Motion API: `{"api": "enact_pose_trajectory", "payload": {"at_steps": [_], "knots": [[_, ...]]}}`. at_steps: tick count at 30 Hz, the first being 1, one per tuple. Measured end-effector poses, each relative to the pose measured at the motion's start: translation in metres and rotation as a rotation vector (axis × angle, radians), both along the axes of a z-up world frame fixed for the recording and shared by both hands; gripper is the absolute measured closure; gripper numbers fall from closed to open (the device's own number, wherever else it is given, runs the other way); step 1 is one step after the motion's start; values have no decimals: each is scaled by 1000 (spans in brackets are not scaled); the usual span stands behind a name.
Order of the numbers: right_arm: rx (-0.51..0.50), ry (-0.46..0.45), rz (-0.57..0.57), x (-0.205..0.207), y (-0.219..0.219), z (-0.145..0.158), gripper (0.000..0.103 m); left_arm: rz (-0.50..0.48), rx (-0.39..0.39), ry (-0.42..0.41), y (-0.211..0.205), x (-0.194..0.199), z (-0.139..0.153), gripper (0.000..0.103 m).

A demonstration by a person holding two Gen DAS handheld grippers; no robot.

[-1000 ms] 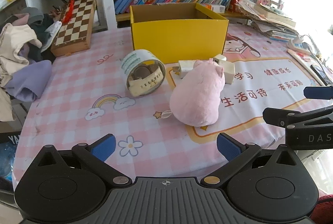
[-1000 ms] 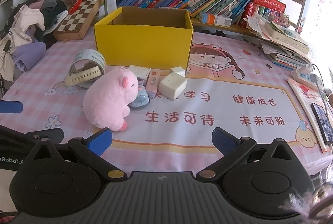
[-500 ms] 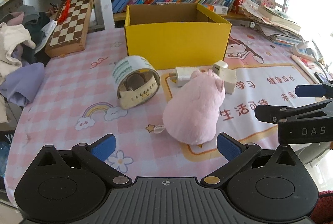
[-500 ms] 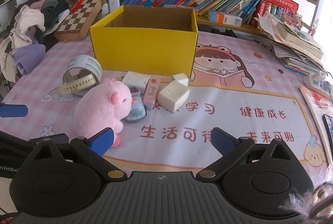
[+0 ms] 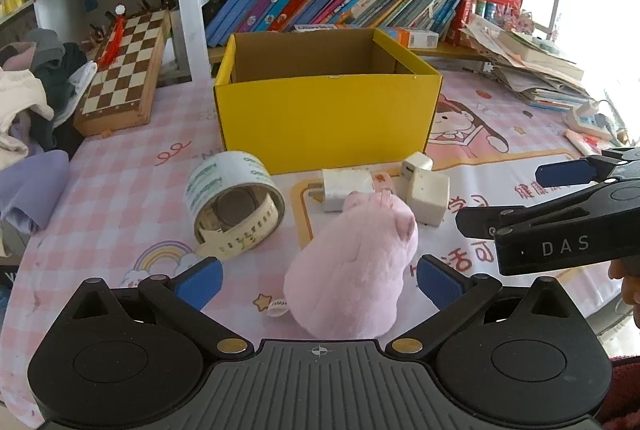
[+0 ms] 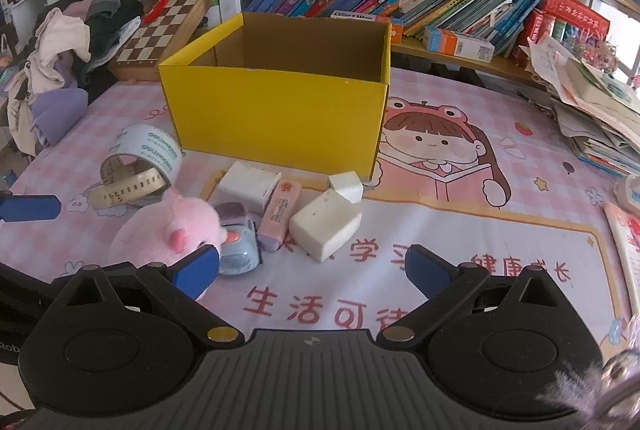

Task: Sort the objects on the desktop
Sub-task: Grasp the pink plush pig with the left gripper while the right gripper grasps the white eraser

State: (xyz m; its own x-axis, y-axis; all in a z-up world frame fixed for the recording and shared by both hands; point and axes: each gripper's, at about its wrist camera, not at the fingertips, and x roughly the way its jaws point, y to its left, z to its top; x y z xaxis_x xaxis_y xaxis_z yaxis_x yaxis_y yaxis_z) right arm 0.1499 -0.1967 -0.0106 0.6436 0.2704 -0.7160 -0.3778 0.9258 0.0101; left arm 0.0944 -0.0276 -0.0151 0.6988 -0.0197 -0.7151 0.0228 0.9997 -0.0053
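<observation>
A pink plush pig lies between the spread fingers of my open left gripper, untouched by the pads. An open yellow box stands behind it. A tape roll leans to its left. White chargers and a pink eraser lie in front of the box. My right gripper is open, just short of the large white charger and a small blue-and-purple gadget. The pig sits at its left finger. The right gripper's arm crosses the left wrist view.
A chessboard and a pile of clothes sit at the back left. Shelves of books run behind the box. Stacked papers and a power strip lie on the right. A pink checked cloth covers the table.
Both grippers have moved forward toward the objects. The pig now lies between the left fingers, and the charger and gadget sit closer to the right gripper. Both stayed open.
</observation>
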Motion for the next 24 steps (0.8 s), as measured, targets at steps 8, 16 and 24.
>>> {"api": "enact_pose_trajectory", "payload": {"at_steps": [8,16,24], "knots": [[33,36,35,26,-11,-7,3,47,12,36,-10,17,-6,0],[49,80,89,49,-10,-18,21,58,21,67,-17,27,-12,0],[48,139,106,73,-5,-31,21,58,13,92,-18,37,-18,0]]}}
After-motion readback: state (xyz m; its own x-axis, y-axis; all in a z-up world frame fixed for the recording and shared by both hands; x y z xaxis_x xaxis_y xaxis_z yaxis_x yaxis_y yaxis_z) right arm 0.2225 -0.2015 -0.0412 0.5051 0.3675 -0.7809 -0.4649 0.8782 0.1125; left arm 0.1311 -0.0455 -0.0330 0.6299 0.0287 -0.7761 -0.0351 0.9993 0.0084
